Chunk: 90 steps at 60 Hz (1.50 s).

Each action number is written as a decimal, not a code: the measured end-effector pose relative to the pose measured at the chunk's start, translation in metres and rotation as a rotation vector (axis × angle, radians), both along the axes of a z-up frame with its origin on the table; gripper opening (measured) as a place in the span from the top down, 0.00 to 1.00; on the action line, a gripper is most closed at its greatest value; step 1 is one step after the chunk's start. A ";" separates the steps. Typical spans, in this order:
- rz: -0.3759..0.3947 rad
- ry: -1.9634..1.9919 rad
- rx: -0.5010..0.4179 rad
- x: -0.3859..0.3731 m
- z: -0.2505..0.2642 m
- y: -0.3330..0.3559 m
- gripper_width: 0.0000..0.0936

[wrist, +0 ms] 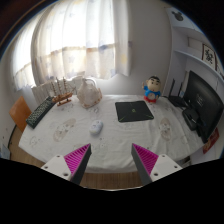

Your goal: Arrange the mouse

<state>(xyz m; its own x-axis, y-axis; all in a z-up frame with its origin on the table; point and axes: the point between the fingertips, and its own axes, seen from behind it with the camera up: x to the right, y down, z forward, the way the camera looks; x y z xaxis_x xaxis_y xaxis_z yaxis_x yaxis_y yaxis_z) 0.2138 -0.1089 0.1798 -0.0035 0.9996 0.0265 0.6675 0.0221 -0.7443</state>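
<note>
Mouse [96,127]: untouched on table [70,140], ahead of claw
Mousepad [134,111]: beyond, bare
Claw [111,160]: released, empty
Progress: nothing done yet

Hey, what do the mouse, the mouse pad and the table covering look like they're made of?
The mouse looks like smooth white plastic, judging by its rounded, even shell. The mouse pad seems a matte black fabric or rubber sheet, flat and without shine. The table wears a pale patterned cloth, probably fabric. The hand-held gripper is open, short of all three.
</note>
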 end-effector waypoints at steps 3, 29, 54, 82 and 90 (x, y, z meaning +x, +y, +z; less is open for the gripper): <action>0.018 -0.005 -0.013 -0.003 -0.008 -0.018 0.10; 0.039 0.117 -0.046 -0.095 -0.091 -0.089 0.09; 0.004 0.084 -0.033 -0.181 -0.174 -0.091 0.09; -0.012 0.072 -0.048 -0.236 -0.196 -0.098 0.09; -0.009 0.070 -0.044 -0.241 -0.194 -0.099 0.20</action>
<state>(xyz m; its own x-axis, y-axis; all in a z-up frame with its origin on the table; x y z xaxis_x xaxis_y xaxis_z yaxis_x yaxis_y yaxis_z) -0.0273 -0.2082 -0.0142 0.0055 0.9998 -0.0180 0.6135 -0.0176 -0.7895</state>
